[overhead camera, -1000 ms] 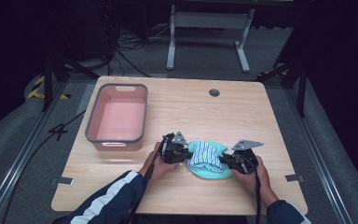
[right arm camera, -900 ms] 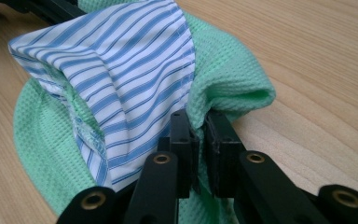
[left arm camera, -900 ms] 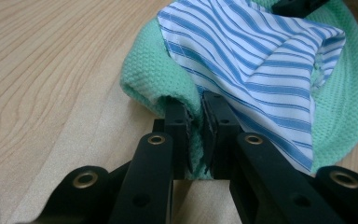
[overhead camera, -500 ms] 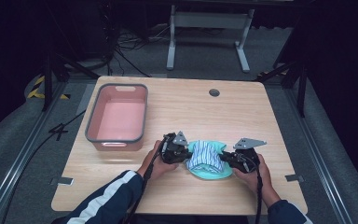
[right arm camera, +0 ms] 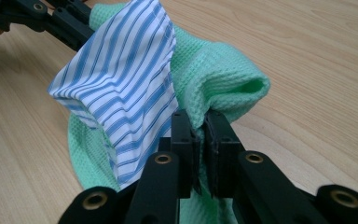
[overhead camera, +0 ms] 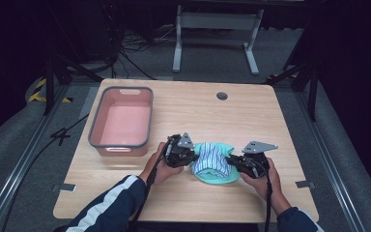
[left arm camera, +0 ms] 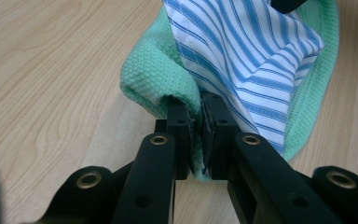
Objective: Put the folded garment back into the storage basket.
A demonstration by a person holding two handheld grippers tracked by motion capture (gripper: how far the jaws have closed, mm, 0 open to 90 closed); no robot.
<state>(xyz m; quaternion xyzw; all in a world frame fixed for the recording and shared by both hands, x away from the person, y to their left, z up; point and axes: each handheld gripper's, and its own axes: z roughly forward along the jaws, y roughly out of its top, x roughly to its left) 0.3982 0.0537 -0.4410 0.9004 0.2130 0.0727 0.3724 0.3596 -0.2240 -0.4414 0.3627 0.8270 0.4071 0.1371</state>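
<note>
Bin (overhead camera: 121,123) in high view; claw views lack.

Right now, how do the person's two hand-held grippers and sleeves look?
Each hand-held gripper, left and right, is black, with two flat jaws on linkage bars with brass-coloured rivets. A grey three-cornered plate sits on top of each, and a black cable trails back along the forearm. The left sleeve is dark navy with white stripes.
</note>
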